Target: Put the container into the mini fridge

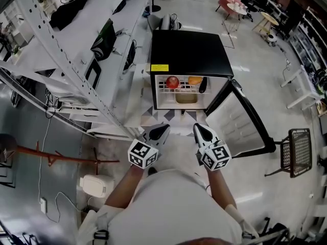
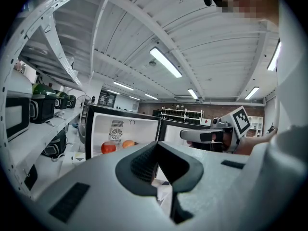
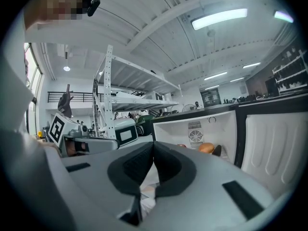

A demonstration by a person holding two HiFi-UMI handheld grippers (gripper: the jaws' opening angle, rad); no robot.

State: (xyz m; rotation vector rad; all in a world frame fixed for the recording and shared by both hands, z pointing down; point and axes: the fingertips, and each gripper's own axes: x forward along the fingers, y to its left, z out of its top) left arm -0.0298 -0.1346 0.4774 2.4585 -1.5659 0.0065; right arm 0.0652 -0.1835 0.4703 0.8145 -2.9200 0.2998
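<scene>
The black mini fridge (image 1: 190, 53) stands on the floor ahead with its door (image 1: 239, 120) swung open to the right. On its upper rack lie a red apple (image 1: 172, 82), an orange (image 1: 194, 80) and a dark object (image 1: 203, 85). A yellowish container (image 1: 186, 98) sits on the lower level inside. My left gripper (image 1: 164, 129) and right gripper (image 1: 198, 128) hover side by side in front of the opening, both shut with nothing between the jaws. The apple (image 2: 108, 147) and orange (image 2: 128, 144) show in the left gripper view, and the orange (image 3: 206, 147) in the right gripper view.
A white metal rack (image 1: 61, 60) with bags and appliances runs along the left. A black wire basket (image 1: 299, 152) stands to the right of the open door. A white bin (image 1: 95, 185) and a red stand (image 1: 51, 157) are at lower left.
</scene>
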